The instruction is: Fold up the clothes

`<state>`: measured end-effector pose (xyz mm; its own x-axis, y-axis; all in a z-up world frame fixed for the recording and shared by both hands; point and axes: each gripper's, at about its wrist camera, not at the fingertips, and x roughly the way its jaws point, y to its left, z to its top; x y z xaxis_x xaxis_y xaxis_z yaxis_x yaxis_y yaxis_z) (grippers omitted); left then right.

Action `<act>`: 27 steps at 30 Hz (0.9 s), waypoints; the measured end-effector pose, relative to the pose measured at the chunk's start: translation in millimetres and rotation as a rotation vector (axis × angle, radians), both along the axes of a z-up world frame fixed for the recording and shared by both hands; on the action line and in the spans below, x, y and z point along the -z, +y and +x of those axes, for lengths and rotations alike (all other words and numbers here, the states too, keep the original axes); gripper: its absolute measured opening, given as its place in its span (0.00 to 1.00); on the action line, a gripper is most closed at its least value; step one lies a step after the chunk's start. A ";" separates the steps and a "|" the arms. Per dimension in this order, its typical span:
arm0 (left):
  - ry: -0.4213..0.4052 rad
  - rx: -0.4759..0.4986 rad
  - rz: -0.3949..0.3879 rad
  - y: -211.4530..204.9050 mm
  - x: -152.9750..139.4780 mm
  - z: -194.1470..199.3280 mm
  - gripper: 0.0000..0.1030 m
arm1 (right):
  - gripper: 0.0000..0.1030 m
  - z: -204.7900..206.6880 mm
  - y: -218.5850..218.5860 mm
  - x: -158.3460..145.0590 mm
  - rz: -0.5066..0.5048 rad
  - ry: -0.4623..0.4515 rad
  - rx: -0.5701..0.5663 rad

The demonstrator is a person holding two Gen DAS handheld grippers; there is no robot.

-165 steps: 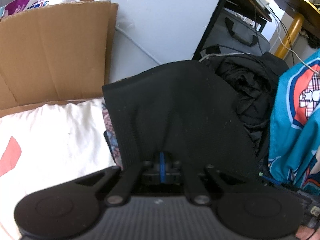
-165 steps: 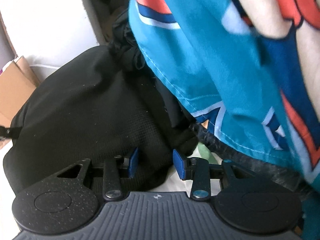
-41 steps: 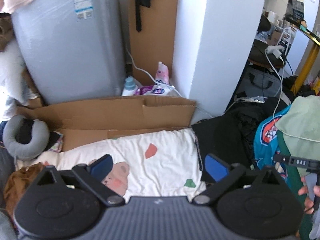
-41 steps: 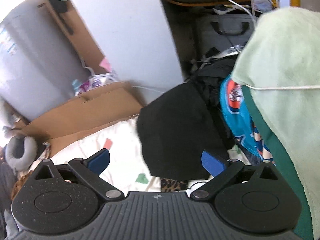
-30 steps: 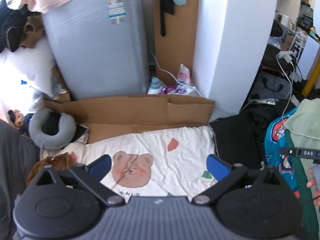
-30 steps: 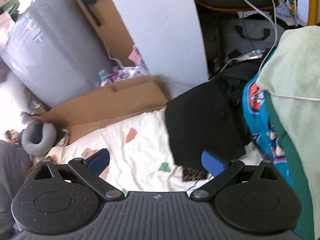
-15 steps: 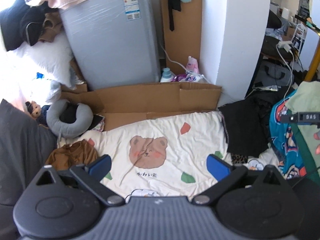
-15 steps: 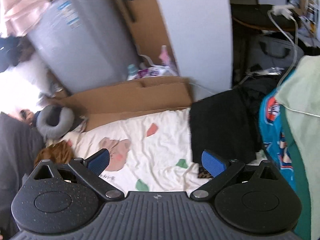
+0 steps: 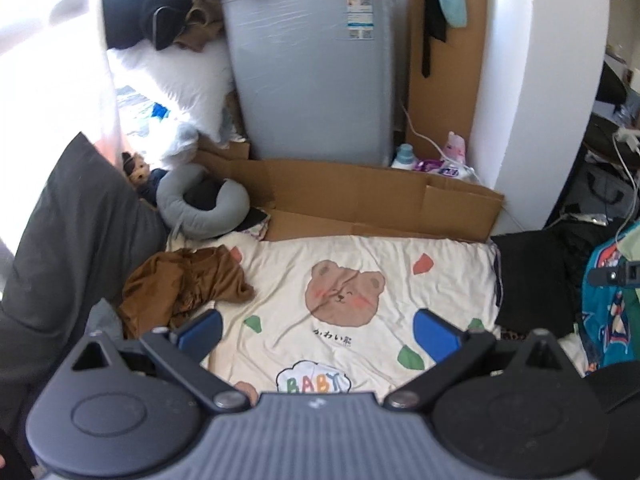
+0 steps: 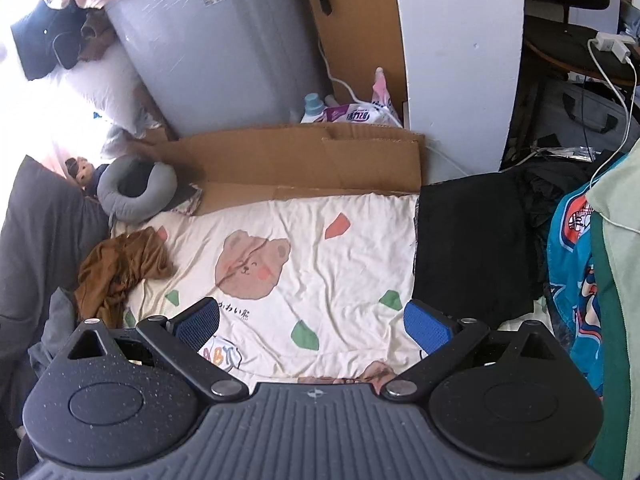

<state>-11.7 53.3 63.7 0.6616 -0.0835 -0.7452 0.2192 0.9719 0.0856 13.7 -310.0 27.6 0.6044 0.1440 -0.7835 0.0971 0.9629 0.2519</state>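
Brown garment (image 9: 184,284) is crumpled at frame left on the cream blanket (image 9: 400,280); left gripper (image 9: 318,330) and right gripper (image 10: 312,324) are held wide apart, empty.

"BABY" in coloured letters on a cloud print, cream blanket (image 9: 360,280). Japanese script under its bear print, roughly "かわいい". Label stickers on grey appliance (image 9: 312,60): too small to read.

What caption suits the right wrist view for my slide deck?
Open right gripper above the bear-print blanket: folded black garment right, crumpled brown garment left.
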 end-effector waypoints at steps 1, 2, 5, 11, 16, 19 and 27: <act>0.000 -0.006 0.000 0.4 2.7 -2.5 0.99 | 0.99 -1.2 3.5 0.1 -0.002 0.000 -0.007; -0.001 -0.013 0.001 0.7 5.5 -5.1 0.99 | 0.99 -2.5 6.9 0.2 -0.005 0.000 -0.013; -0.024 -0.043 -0.004 0.9 12.0 -14.5 0.99 | 0.99 -6.4 16.1 1.4 -0.007 0.001 -0.032; -0.032 -0.158 -0.075 1.5 28.8 -29.7 0.99 | 0.99 -16.1 29.4 7.9 0.018 0.007 -0.068; -0.011 -0.167 -0.071 -4.8 42.5 -34.9 0.99 | 0.99 -26.1 35.6 8.8 0.028 0.009 -0.075; 0.006 -0.170 -0.063 -6.1 50.8 -36.1 0.99 | 0.99 -30.7 41.5 8.7 0.016 0.010 -0.083; 0.007 -0.182 -0.050 -9.3 58.0 -34.7 0.99 | 0.99 -44.1 54.2 9.0 0.003 0.014 -0.113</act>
<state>-46.3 43.9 5.7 0.6639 0.0000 -0.7478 0.0396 0.9986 0.0352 -30.5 -255.7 18.6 0.5732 0.2130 -0.7912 -0.0090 0.9672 0.2538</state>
